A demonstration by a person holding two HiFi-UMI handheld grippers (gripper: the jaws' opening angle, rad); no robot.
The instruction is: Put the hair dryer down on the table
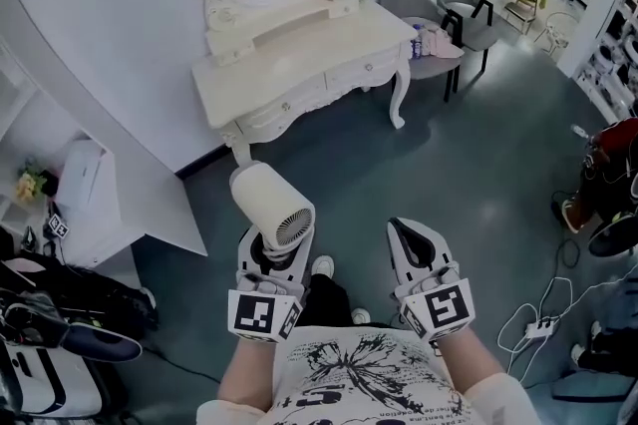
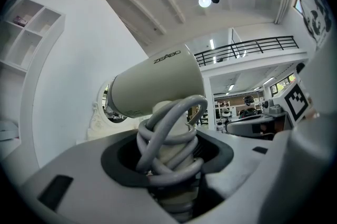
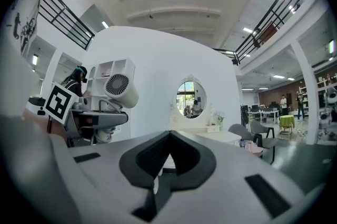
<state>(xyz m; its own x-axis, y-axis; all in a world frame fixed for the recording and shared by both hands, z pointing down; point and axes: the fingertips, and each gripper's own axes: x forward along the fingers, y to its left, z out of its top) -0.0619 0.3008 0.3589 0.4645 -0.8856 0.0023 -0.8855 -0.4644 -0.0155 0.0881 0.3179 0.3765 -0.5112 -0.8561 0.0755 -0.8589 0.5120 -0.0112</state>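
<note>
My left tongs (image 1: 271,258) grip the hair dryer (image 1: 271,202) by its handle, barrel aimed at the worktop (image 1: 299,64) well ahead; right tongs (image 1: 415,248) closed, empty.

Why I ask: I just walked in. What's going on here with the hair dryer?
A person holds tongs in each hand. The left tongs grip a cream hair dryer by its handle, cord wound round it. The right tongs are shut and empty. The white dressing table stands some way ahead, so the dryer is not yet down.
</note>
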